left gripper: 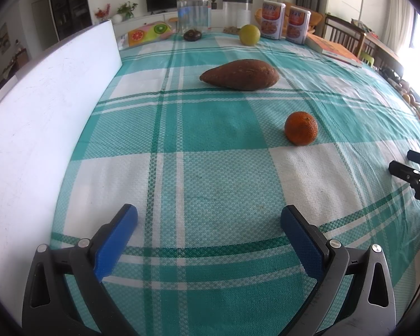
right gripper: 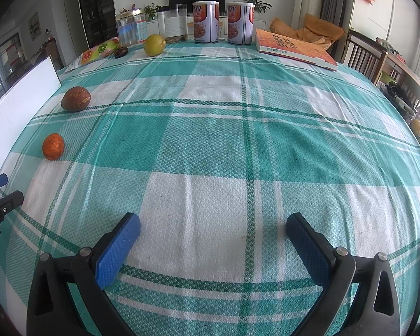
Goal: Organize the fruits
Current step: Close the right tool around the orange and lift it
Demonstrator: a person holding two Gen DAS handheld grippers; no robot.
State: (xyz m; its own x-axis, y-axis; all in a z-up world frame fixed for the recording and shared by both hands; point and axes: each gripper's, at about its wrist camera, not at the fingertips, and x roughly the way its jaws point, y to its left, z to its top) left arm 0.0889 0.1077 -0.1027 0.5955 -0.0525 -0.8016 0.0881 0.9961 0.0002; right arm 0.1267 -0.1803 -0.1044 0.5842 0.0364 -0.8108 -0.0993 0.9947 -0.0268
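An orange mandarin (left gripper: 301, 128) lies on the checked tablecloth ahead and right of my open, empty left gripper (left gripper: 208, 215); it also shows in the right wrist view (right gripper: 53, 146). A brown sweet potato (left gripper: 239, 74) lies beyond it, also seen far left in the right wrist view (right gripper: 76, 98). A yellow-green round fruit (left gripper: 249, 35) and a small dark fruit (left gripper: 192, 35) sit near the far edge. My right gripper (right gripper: 212, 224) is open and empty over bare cloth; it shows at the right edge of the left wrist view (left gripper: 406, 162).
A white board (left gripper: 42, 106) lies along the table's left side. Clear jars (left gripper: 193, 11), two cans (right gripper: 205, 22), a book (right gripper: 294, 46) and a fruit-print packet (left gripper: 148, 32) line the far edge. Chairs (right gripper: 364, 53) stand at the right.
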